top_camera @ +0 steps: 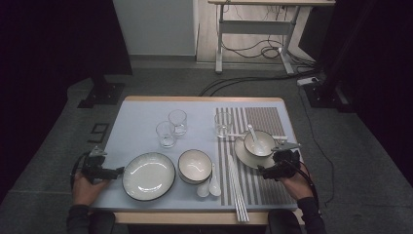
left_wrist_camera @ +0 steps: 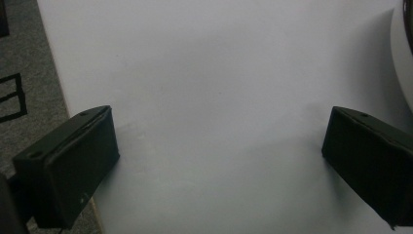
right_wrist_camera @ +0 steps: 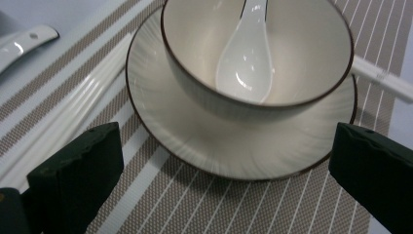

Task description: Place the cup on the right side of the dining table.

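- Two grippers in use, both with fingers spread wide, holding nothing.
- Right gripper (top_camera: 265, 170), lower right of high view, near the saucer (top_camera: 242, 155) carrying bowl (top_camera: 259, 144) and spoon (top_camera: 253, 133).
- Left gripper (top_camera: 117, 172), lower left, beside the plate (top_camera: 148, 176) on the table (top_camera: 141, 114).

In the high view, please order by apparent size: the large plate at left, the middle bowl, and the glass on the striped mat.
1. Large plate, clearly the widest.
2. Middle bowl.
3. Glass on the striped mat, smallest; it stands farther from the camera.

Bare table (top_camera: 141, 122) lies left of the glasses (top_camera: 171, 127); chopsticks (top_camera: 237, 187) bar the striped mat (top_camera: 265, 183).
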`<state>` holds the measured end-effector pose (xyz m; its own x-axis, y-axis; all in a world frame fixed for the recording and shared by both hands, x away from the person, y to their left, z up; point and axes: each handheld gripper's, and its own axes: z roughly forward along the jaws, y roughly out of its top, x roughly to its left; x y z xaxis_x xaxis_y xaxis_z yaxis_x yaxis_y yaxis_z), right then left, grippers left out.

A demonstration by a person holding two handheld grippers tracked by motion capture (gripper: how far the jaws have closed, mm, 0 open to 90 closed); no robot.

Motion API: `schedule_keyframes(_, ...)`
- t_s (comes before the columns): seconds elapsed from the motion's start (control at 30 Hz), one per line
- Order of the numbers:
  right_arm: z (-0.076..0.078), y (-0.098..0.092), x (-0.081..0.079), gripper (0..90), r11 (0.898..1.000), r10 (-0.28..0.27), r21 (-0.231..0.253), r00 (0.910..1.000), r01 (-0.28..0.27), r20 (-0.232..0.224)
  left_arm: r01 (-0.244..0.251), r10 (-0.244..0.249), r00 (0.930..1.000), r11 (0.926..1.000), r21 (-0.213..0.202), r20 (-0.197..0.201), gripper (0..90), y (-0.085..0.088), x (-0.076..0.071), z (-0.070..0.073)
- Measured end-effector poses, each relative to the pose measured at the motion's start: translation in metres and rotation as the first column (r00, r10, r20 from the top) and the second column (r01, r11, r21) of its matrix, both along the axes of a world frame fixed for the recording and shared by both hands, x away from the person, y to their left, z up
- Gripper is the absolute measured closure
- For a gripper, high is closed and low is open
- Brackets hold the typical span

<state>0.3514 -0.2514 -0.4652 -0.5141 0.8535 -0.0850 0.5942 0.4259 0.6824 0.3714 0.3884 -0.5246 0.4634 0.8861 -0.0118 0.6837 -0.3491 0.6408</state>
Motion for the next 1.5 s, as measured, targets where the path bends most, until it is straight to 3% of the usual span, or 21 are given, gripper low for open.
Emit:
schedule_keyframes(0.4,-0.029,-0.007,-0.013,0.0,0.999,-0.036,-0.001,0.9989,0.036,-0.029,0.001,-0.001,1.0,1.0,0.001,0.0,0.0,0.0,0.0,0.0)
schedule_keyframes(0.9,-0.064,-0.008,-0.024,0.0,0.997,-0.058,0.045,0.9968,0.06,-0.056,0.0,0.0,1.0,1.0,0.001,0.0,0.0,0.0,0.0,0.0)
schedule_keyframes(1.1,-0.071,-0.012,-0.029,0.0,0.992,-0.074,0.103,0.9972,0.075,-0.014,0.001,-0.001,1.0,1.0,0.002,0.0,0.0,0.0,0.0,0.0)
schedule_keyframes(1.5,-0.072,-0.013,-0.03,0.0,0.992,-0.065,0.108,0.9979,0.065,-0.001,0.001,-0.001,1.0,1.0,0.002,-0.001,0.0,0.0,0.0,0.0)
